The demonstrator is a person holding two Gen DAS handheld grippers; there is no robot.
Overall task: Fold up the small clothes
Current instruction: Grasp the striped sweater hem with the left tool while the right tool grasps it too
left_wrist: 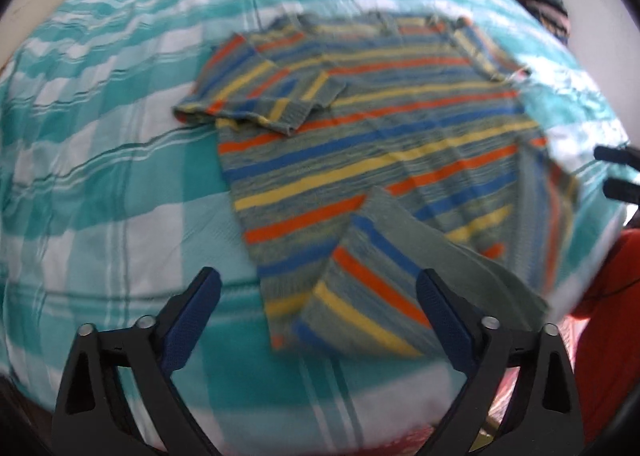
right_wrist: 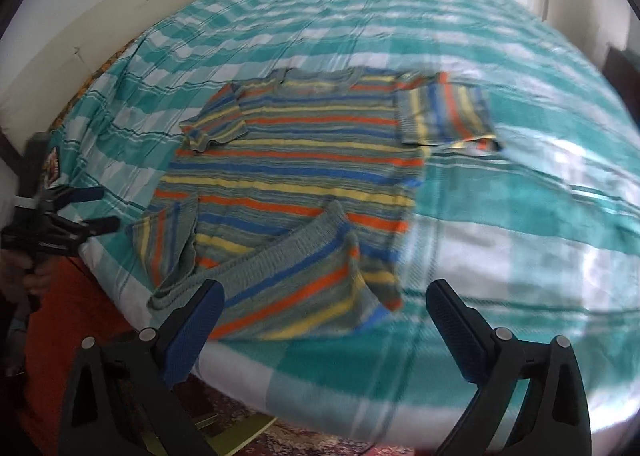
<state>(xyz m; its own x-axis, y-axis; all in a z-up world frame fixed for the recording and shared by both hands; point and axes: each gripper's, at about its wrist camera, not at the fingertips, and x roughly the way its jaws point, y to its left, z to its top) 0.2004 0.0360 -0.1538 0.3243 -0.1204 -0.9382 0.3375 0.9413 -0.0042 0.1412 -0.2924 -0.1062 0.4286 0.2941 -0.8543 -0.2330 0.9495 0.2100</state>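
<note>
While both sleeves lie tucked in, the striped sweater [right_wrist: 296,160] awaits its main fold.
Left tool [left_wrist: 318,320] and right tool [right_wrist: 324,324] gape wide, gripping nothing, above the bed [right_wrist: 520,216].

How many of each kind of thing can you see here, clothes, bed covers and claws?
Striped knit tops: 1, the striped sweater, hem partly turned up
Checked bed covers: 1, the teal and white bedspread
Claws: 2, the left claw and the right claw, both open and empty
Total: 4
</note>
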